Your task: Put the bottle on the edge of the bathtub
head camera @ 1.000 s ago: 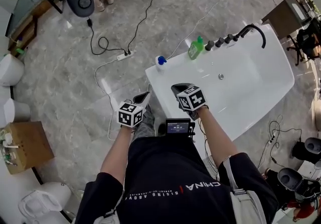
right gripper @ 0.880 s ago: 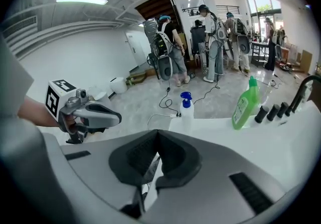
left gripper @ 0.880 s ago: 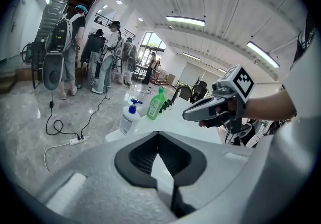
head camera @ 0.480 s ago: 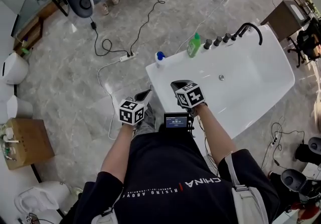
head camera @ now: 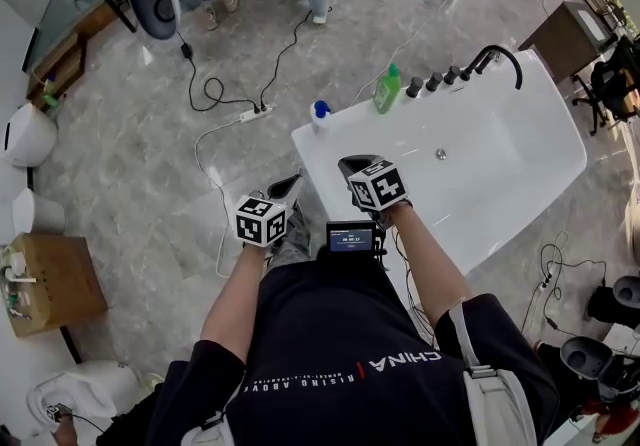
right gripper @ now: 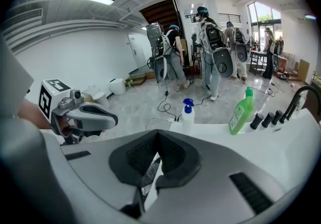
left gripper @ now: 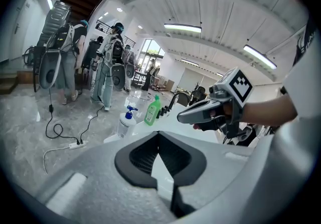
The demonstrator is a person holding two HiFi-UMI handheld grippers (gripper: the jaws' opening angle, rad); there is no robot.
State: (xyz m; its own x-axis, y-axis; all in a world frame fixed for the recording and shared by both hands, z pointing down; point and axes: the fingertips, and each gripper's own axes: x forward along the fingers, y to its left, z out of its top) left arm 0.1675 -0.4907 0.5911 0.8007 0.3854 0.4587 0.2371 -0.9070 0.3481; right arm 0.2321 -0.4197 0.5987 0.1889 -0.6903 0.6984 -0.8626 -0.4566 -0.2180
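Observation:
A white pump bottle with a blue top (head camera: 320,117) stands on the near-left corner of the white bathtub (head camera: 306,142). A green bottle (head camera: 387,91) stands further along the same rim, beside the black tap knobs (head camera: 433,83). My left gripper (head camera: 290,183) hangs shut and empty just left of the tub corner. My right gripper (head camera: 348,168) is shut and empty over the tub's near rim. In the left gripper view the pump bottle (left gripper: 126,122) and green bottle (left gripper: 152,111) stand ahead. The right gripper view shows both: pump bottle (right gripper: 187,115), green bottle (right gripper: 241,110).
A black curved faucet (head camera: 503,62) rises at the tub's far end. Cables and a power strip (head camera: 247,114) lie on the marble floor to the left. People with backpack rigs (right gripper: 213,52) stand beyond the tub. A cardboard box (head camera: 50,289) sits at the far left.
Both grippers have stayed shut and nearly in place beside the tub corner. The view has shifted slightly, and a person at the top has walked into the picture.

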